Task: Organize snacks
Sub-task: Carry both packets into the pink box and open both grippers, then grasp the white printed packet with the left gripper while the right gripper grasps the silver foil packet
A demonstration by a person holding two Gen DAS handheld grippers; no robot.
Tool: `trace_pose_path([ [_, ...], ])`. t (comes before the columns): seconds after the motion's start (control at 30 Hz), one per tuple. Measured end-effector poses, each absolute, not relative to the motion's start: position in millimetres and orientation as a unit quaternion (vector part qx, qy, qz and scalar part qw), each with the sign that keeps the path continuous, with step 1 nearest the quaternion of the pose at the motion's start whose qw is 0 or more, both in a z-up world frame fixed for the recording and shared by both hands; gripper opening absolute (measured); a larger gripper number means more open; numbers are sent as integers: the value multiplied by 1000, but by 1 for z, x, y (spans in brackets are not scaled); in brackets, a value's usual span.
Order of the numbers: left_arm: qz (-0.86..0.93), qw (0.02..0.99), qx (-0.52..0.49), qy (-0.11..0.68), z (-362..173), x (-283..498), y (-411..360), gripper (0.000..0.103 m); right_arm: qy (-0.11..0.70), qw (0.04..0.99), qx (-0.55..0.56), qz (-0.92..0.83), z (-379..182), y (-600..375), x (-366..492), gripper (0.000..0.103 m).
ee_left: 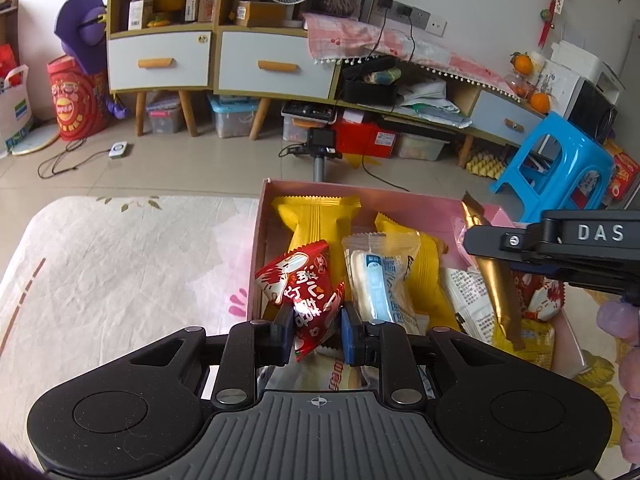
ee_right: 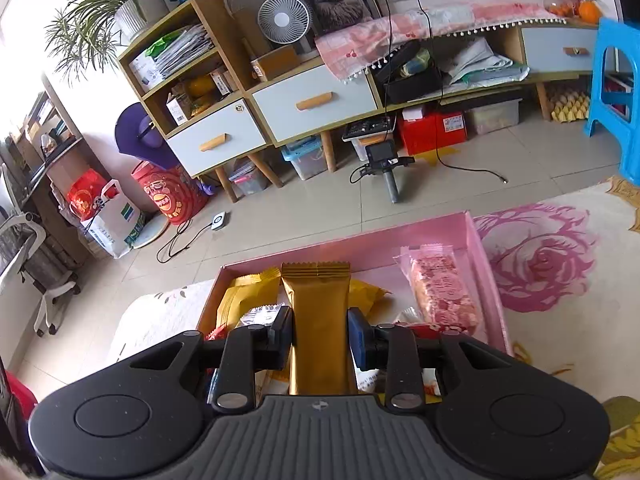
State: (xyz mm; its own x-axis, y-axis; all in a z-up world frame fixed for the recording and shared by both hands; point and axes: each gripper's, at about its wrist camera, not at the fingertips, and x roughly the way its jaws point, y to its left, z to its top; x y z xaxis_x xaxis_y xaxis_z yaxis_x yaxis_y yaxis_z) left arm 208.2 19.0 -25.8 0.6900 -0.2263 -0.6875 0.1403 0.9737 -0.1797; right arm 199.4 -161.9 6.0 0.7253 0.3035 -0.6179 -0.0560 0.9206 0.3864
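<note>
A pink box point(ee_left: 258, 248) on a flowered cloth holds yellow packets point(ee_left: 312, 220), a white and blue packet point(ee_left: 376, 276) and other snacks. My left gripper point(ee_left: 314, 330) is shut on a red snack packet point(ee_left: 304, 292) above the box's near left part. At the right of the left wrist view my right gripper point(ee_left: 480, 246) comes in from the side with a gold packet point(ee_left: 498, 292). In the right wrist view that gripper point(ee_right: 320, 334) is shut on the gold packet point(ee_right: 318, 316) over the pink box point(ee_right: 468, 226), where a pink-speckled packet point(ee_right: 440, 292) lies.
Beyond the table edge lie a tiled floor, a camera on a pole point(ee_left: 320, 148) and a long cabinet with drawers point(ee_left: 276, 64). A blue plastic stool point(ee_left: 560, 168) stands at the right. The cloth point(ee_left: 120, 272) stretches left of the box. A hand point(ee_left: 624, 344) shows at the right edge.
</note>
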Motion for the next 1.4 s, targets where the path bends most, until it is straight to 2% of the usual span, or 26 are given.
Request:
trace_pose_path([
  [0.13, -99, 919, -60, 377, -26, 208, 19, 22, 354, 912, 179, 102, 4, -161, 201, 20],
  [0.2, -98, 921, -57, 374, -25, 207, 18, 26, 353, 912, 179, 105, 4, -160, 201, 22],
  [0.33, -95, 922, -45, 372, -22, 202, 16, 34, 351, 915, 168, 102, 11, -160, 196, 35],
  [0.4, -93, 924, -35, 369, -20, 197, 16, 49, 351, 916, 167, 104, 17, -163, 191, 49],
  [0.47, -95, 925, -35, 367, -16, 192, 17, 55, 347, 918, 161, 104, 25, -166, 185, 57],
  [0.57, -94, 926, -32, 364, -8, 182, 16, 71, 346, 921, 149, 94, 33, -170, 175, 66],
  [0.7, -103, 926, -27, 363, 5, 167, 12, 84, 353, 922, 136, 85, 39, -176, 160, 73],
  [0.87, -106, 923, -5, 370, 11, 143, -1, 93, 367, 922, 101, 66, 41, -177, 139, 78],
  [1.17, -121, 910, -17, 396, 0, 115, -16, 95, 371, 924, 79, 48, 31, -186, 106, 88],
  [1.4, -145, 901, -20, 409, -17, 113, -43, 95, 389, 920, 32, 35, 16, -202, 104, 90],
])
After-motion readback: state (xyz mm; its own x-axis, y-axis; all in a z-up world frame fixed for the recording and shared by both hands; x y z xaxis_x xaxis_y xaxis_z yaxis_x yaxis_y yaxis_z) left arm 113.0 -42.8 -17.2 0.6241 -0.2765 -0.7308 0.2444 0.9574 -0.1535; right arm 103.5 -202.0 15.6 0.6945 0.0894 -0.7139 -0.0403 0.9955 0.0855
